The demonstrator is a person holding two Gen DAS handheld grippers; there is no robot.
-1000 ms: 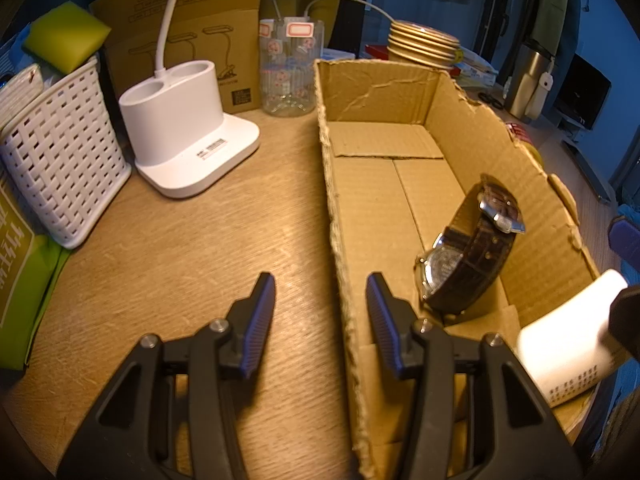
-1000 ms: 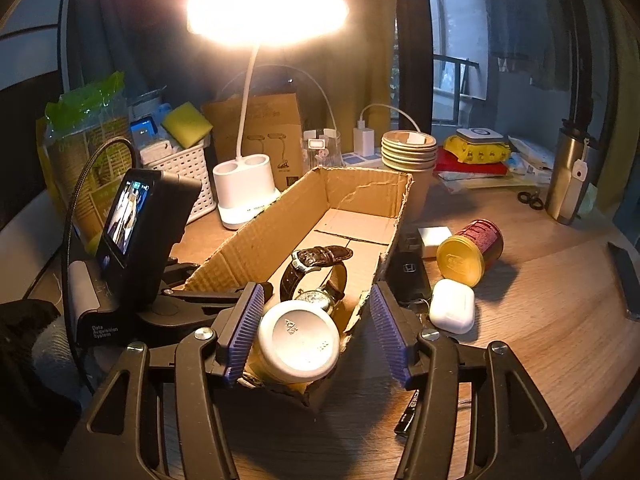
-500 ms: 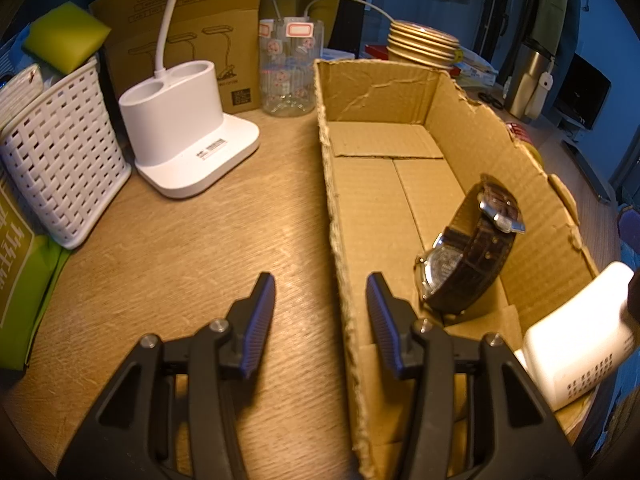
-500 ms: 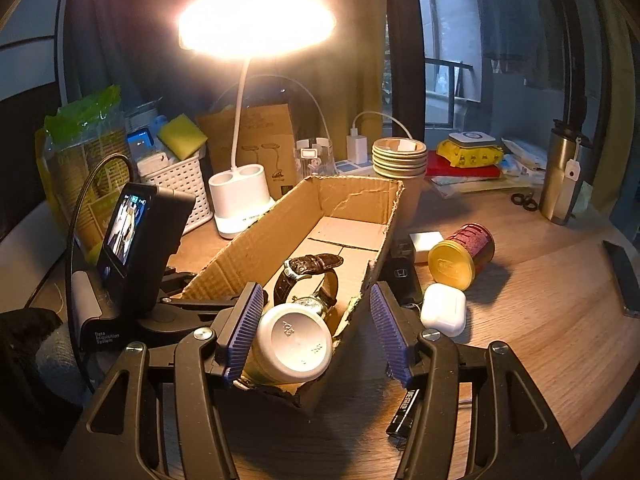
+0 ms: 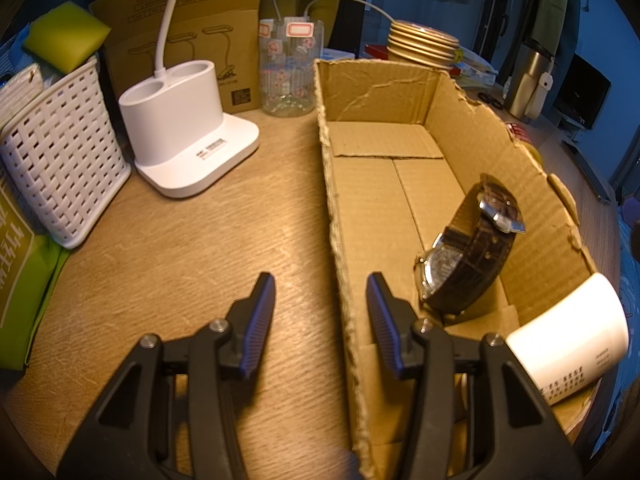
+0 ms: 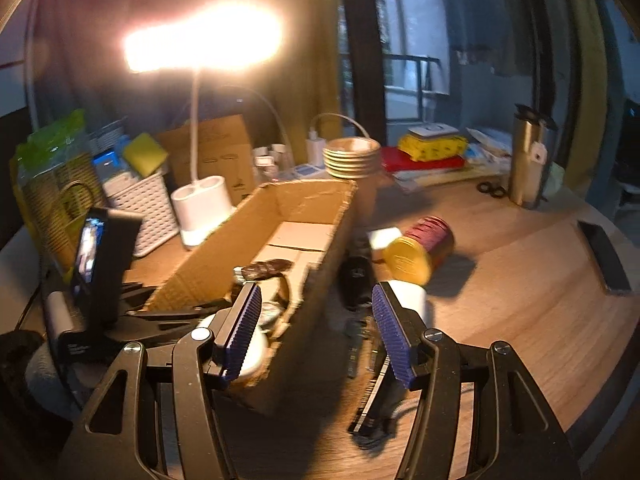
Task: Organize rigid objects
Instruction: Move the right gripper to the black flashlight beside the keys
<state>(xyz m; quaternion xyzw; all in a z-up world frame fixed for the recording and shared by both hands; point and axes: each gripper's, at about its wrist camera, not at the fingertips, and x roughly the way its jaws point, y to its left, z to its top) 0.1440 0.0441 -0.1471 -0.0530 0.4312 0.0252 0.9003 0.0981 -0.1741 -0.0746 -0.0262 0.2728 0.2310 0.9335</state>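
A long open cardboard box (image 5: 376, 208) (image 6: 224, 252) lies on the wooden desk. Inside it a brown-strapped wristwatch (image 5: 468, 252) (image 6: 264, 272) leans on the right wall, and a white bottle (image 5: 568, 340) (image 6: 252, 344) lies at the near end. My left gripper (image 5: 320, 316) is open and empty, straddling the box's left wall. My right gripper (image 6: 316, 332) is open and empty, over the box's near right corner. On the desk right of the box lie a yellow-lidded red can (image 6: 420, 248), a white earbud case (image 6: 408, 296) and a dark object (image 6: 356, 280).
A white lamp base (image 5: 184, 136) (image 6: 204, 208), a white woven basket (image 5: 60, 152), a clear jar (image 5: 288, 72) and stacked plates (image 6: 352, 156) stand behind the box. A steel tumbler (image 6: 528, 160) and scissors (image 6: 490, 189) are at the far right. A phone (image 6: 604, 256) lies right.
My right gripper has let go of the white bottle, which now lies in the box, and has swung right and back. The left gripper has not moved.
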